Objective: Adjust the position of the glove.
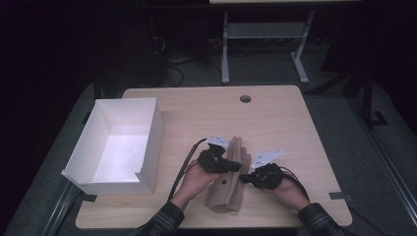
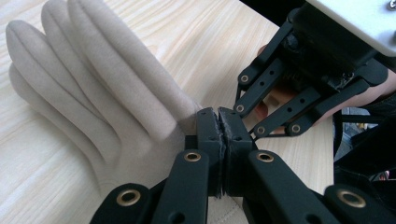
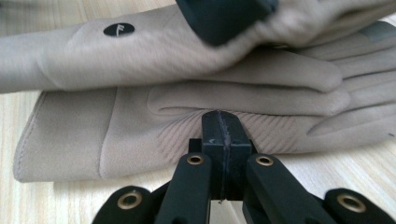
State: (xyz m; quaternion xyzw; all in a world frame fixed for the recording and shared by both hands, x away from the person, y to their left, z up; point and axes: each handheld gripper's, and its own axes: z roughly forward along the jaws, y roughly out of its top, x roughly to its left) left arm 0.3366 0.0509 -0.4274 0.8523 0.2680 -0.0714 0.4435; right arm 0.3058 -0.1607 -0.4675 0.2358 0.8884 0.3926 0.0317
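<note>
The soft, limp beige fabric gloves [image 1: 231,177] lie stacked on the wooden table [image 1: 295,128], best pinched at an edge, with the left claw [image 2: 219,122] and right claw [image 3: 220,126] clenched empty against them.

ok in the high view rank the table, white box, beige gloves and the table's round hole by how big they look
1. table
2. white box
3. beige gloves
4. round hole
The hole lies farther from the camera, but is plainly smallest.
</note>
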